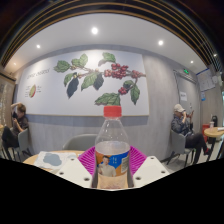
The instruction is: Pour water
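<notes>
Right between the jaws [112, 170] stands a clear plastic bottle [112, 150] with an orange cap [112, 112]. It is upright, and its neck and cap rise well above the fingers. The two pink pads [92, 160] sit against its left and right sides, with no gap visible on either side, so the jaws appear to be pinching the bottle around its lower body. The bottle carries a pale label with a band of blue near the middle, and its base is hidden below, among the white finger parts, so I cannot tell whether it rests on anything.

Just behind the fingers on the left, a light wooden table [45, 158] shows, with a pale flat object lying on it that is too small to identify. Beyond that, a grey wall bears a large mural of green leaves and red berries [97, 75]. Round ceiling lights [95, 30] shine above. One person [16, 122] sits far off to the left, and another person [181, 125] sits to the right near a second table [213, 132].
</notes>
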A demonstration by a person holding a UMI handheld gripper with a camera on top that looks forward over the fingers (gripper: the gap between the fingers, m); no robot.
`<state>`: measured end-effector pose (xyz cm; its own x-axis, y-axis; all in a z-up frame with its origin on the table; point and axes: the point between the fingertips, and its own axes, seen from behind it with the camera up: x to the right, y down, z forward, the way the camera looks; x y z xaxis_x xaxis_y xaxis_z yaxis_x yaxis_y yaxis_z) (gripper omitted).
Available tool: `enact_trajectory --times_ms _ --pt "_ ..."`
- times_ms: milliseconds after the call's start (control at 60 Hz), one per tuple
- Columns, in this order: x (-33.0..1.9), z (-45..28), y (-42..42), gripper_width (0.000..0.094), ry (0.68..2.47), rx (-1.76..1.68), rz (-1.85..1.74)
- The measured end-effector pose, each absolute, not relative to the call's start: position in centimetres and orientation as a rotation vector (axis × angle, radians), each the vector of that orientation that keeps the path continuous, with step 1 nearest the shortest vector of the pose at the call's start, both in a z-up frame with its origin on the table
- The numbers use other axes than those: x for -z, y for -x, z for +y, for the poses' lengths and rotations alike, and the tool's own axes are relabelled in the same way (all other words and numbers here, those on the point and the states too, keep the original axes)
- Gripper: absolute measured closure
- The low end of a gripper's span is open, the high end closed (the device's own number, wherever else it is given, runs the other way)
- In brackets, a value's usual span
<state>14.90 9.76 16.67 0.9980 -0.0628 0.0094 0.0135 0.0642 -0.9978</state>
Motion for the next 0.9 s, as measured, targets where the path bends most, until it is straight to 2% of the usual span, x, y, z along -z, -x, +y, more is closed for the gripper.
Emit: enact_trajectory --times_ms 33,50,150,167,367,483,550,567,600,683,700,817,900 --pt "-16.3 10.1 -15.1 0.0532 1.512 0.083 0.036" --pt "-14.7 10.5 -17.2 0.0533 1.504 0.088 0.021" --pt "-16.3 10.1 -15.2 0.0533 1.502 0.077 0.044" --pt "-15.6 10.6 -17.0 0.0533 1.498 0.072 0.033" --pt "-15.2 10.6 -15.6 0.052 1.529 0.047 0.011" --pt "-15.2 10.5 -15.6 0.0363 1.56 0.059 -0.001" --pt "-15.0 10.4 -15.8 0.0082 1.608 0.09 -0.03" --pt "-14.7 10.0 -15.7 0.0072 1.605 0.097 -0.028" --pt "-15.7 9.8 -15.8 0.0093 1.609 0.095 -0.034" --pt "-14.9 7.7 -15.4 0.0078 1.623 0.092 -0.042" --pt "-15.6 7.8 -15.1 0.008 1.632 0.09 -0.045" --pt "-15.3 3.4 -13.4 0.0079 1.664 0.03 -0.063" --pt "-14.7 -2.3 -13.5 0.0077 1.688 -0.039 -0.065"
